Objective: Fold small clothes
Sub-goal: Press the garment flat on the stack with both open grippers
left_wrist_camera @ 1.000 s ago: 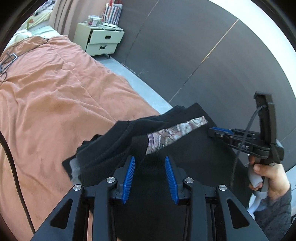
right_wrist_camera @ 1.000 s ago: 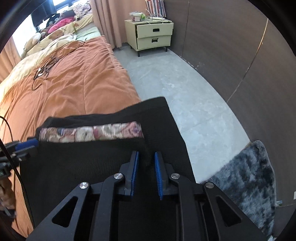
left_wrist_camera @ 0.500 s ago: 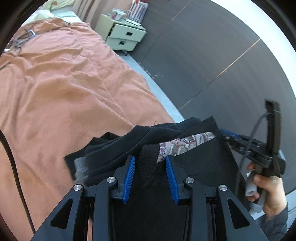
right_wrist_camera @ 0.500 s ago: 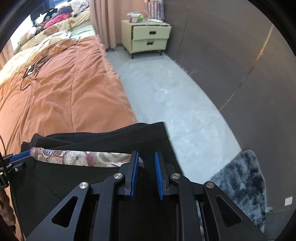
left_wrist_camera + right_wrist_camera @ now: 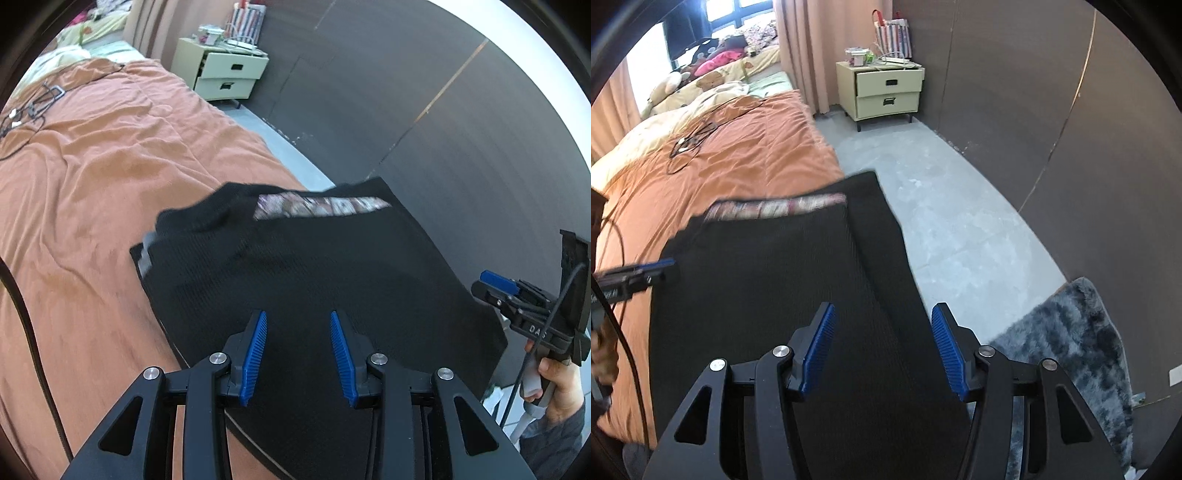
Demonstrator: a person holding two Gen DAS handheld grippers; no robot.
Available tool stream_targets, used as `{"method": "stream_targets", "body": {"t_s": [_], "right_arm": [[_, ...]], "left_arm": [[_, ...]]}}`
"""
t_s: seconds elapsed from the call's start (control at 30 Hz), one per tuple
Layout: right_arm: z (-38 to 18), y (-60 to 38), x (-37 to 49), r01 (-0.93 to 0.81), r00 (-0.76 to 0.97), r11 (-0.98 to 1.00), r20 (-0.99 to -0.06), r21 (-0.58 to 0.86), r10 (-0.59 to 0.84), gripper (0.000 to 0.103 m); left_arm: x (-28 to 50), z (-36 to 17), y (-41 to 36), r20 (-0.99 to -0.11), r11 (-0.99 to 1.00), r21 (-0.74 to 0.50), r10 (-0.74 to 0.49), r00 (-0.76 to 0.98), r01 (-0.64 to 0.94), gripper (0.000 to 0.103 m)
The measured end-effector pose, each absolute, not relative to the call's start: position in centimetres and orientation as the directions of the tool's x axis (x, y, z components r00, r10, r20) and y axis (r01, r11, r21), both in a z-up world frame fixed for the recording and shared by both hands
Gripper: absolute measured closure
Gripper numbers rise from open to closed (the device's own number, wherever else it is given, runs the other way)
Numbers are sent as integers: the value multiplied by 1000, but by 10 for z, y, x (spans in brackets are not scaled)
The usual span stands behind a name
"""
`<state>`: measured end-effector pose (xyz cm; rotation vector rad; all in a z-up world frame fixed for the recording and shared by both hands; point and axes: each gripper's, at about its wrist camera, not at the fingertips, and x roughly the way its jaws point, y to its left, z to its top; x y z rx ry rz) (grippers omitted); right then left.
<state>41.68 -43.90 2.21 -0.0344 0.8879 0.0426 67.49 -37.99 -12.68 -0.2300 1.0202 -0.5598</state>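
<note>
The garment (image 5: 783,295) lies on the bed (image 5: 746,162) near its edge. The floor (image 5: 942,206) is right of the bed. A nightstand (image 5: 886,92) stands behind.

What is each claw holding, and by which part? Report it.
Right claw: nothing; its jaws are opening over the black garment. Left claw: half open above it; grip cannot be told.

Place: a home bedroom.
Bed: a bed (image 5: 746,162) under an orange cover fills the left.
Pillows: soft toys (image 5: 701,74) lie at its far end by curtains (image 5: 805,48).
Furniture: a two-drawer nightstand (image 5: 882,92) stands far right.
Floor: a grey shaggy rug (image 5: 1071,350) lies near right.
</note>
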Motion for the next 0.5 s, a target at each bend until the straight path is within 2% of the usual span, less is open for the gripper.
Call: {"method": "stream_targets", "body": {"t_s": [0.07, 0.17, 0.27, 0.5], "right_arm": [[22, -443, 403, -54, 641, 998, -767, -8, 28, 51], [13, -450, 385, -61, 655, 998, -754, 11, 48, 61], [-3, -460, 383, -7, 646, 1000, -763, -12, -4, 67], [-15, -490, 362, 115, 637, 990, -771, 77, -14, 67]], "left_arm": [[667, -127, -384, -743, 835, -430, -544, 391, 345, 66], [657, -129, -391, -746, 832, -424, -545, 383, 358, 66], [650, -131, -398, -752, 831, -412, -541, 375, 373, 66], [636, -132, -399, -759, 831, -404, -538, 366, 383, 64]]}}
